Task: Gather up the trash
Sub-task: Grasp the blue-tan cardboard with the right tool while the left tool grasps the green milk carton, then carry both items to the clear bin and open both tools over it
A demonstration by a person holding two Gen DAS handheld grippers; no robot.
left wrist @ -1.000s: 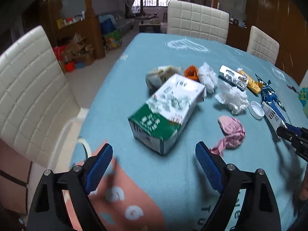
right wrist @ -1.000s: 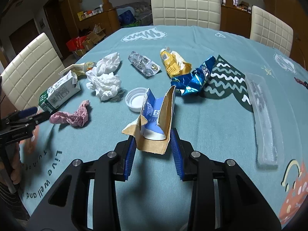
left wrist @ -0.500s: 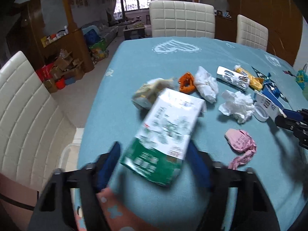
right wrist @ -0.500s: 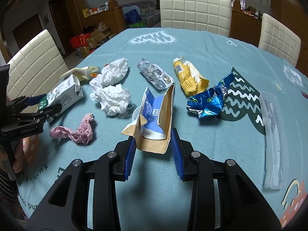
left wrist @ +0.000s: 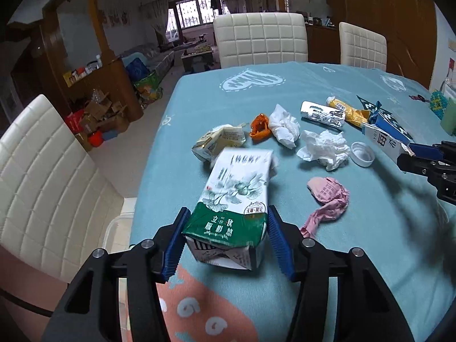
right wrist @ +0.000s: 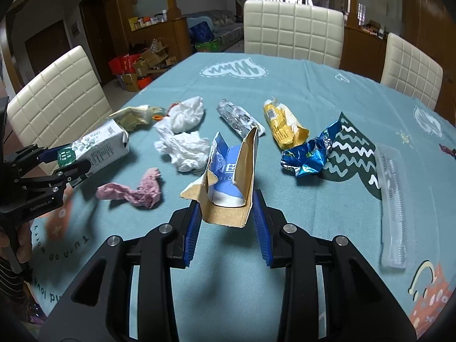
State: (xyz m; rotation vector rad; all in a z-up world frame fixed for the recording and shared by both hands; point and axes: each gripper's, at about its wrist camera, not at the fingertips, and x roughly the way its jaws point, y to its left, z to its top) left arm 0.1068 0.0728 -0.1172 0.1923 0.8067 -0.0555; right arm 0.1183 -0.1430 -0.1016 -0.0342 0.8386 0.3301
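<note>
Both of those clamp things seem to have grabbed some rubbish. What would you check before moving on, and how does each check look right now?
1. Left gripper closed on the green and white carton: ok, both pads press its sides.
2. Right gripper holding the torn blue cardboard box: ok.
3. Carton lifted off the tablecloth: cannot tell.
4. Bin to drop them in: cannot tell, none in view.
5. Remaining trash noted: ok, pink wrapper, white tissues, blue foil wrapper and clear plastic tray lie on the table.
</note>
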